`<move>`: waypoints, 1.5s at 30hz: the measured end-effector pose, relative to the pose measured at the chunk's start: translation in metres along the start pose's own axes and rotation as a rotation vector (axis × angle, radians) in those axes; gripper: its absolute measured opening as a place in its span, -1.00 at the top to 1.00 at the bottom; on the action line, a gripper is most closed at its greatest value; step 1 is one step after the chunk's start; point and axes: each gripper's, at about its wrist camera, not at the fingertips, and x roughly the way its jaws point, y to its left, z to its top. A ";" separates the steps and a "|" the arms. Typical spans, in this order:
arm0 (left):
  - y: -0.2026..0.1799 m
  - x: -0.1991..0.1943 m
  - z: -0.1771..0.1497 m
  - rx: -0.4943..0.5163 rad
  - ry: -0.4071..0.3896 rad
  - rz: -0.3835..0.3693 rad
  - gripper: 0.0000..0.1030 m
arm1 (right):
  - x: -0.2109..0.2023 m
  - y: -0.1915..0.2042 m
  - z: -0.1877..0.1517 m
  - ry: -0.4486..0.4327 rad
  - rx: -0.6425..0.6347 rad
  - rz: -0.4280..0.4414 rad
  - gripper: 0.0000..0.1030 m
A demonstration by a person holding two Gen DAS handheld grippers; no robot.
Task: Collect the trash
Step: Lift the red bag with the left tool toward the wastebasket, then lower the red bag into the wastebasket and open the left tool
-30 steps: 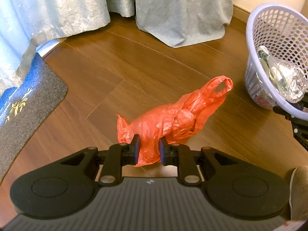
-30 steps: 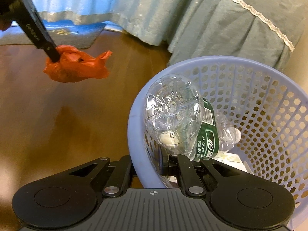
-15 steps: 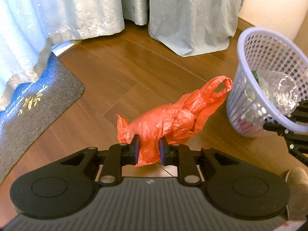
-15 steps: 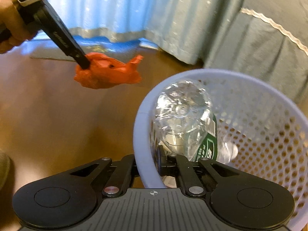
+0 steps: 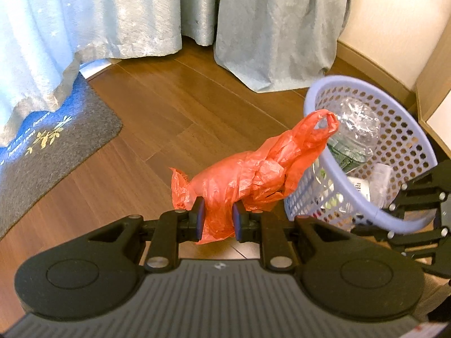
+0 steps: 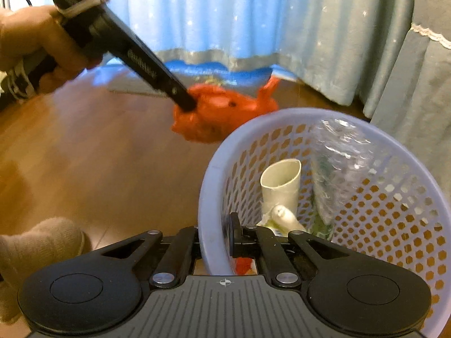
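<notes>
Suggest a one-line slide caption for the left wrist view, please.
Left gripper carries a crumpled orange plastic bag toward the lavender perforated plastic basket gripped by the right gripper.

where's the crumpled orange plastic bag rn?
Clamped in the left gripper, the crumpled orange plastic bag hangs above the wooden floor, centre of the left wrist view, its handle loop against the lavender perforated plastic basket's rim.

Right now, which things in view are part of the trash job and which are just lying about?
In the job:
- orange plastic bag, clamped in the left tool
- lavender basket, its rim clamped in the right tool
- crushed clear bottle and cardboard tube, already in the basket

Lying about:
- grey and blue mat
- curtains
</notes>
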 end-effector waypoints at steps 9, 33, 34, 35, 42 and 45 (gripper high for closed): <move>-0.013 -0.018 0.011 0.018 -0.028 -0.005 0.69 | -0.011 -0.008 -0.010 0.079 -0.043 -0.097 0.13; -0.025 -0.055 0.008 0.051 -0.017 0.027 0.73 | -0.022 -0.004 -0.020 0.188 -0.116 -0.055 -0.04; -0.025 -0.059 0.008 0.052 -0.022 0.026 0.73 | -0.023 -0.001 -0.019 0.179 -0.123 -0.047 -0.05; -0.026 -0.063 0.009 0.051 -0.027 0.024 0.73 | -0.025 0.002 -0.017 0.166 -0.126 -0.036 -0.05; -0.039 -0.082 0.025 0.067 -0.062 -0.032 0.73 | -0.047 -0.002 0.011 0.021 -0.099 -0.047 -0.05; -0.051 -0.087 0.037 0.091 -0.084 -0.056 0.73 | -0.061 -0.013 0.021 -0.041 -0.054 -0.086 -0.05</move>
